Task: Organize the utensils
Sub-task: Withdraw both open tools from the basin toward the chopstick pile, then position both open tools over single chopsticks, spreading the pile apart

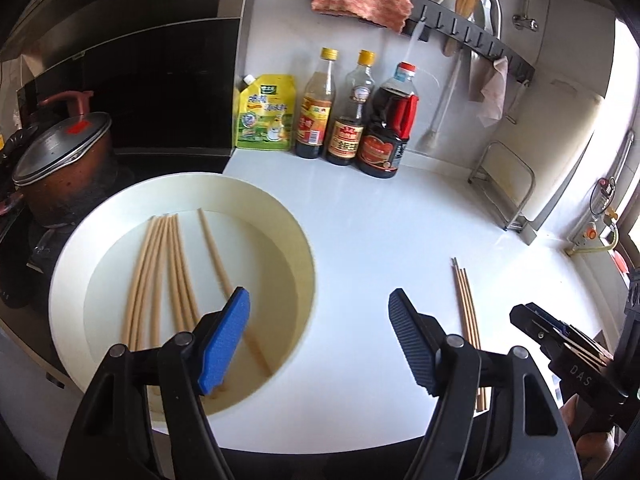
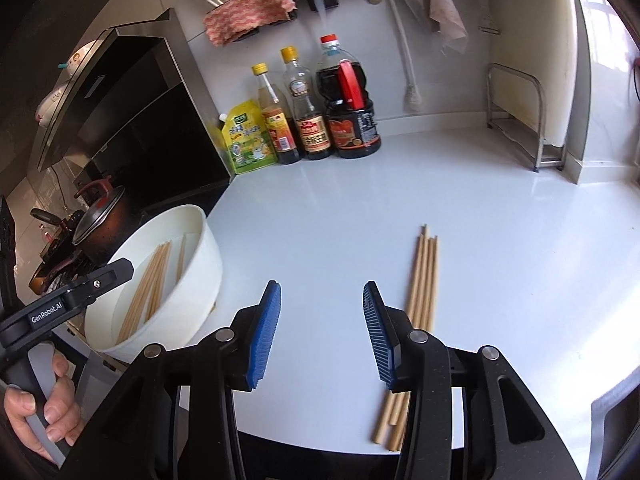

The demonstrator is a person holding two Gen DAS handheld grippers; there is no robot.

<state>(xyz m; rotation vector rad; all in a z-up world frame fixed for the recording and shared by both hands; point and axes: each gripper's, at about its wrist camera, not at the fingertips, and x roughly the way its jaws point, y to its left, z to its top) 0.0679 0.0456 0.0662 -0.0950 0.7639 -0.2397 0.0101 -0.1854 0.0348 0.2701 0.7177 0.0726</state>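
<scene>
A white round basin holds several wooden chopsticks lying in it; it also shows at the left of the right wrist view. A few more chopsticks lie side by side on the white counter, also seen in the left wrist view. My left gripper is open and empty, its left finger over the basin's right part. My right gripper is open and empty, hovering just left of the counter chopsticks.
Three sauce bottles and a yellow seasoning pouch stand at the back wall. A lidded pot sits on the stove at left. A metal rack stands at the back right. A wall rail holds cloths and utensils.
</scene>
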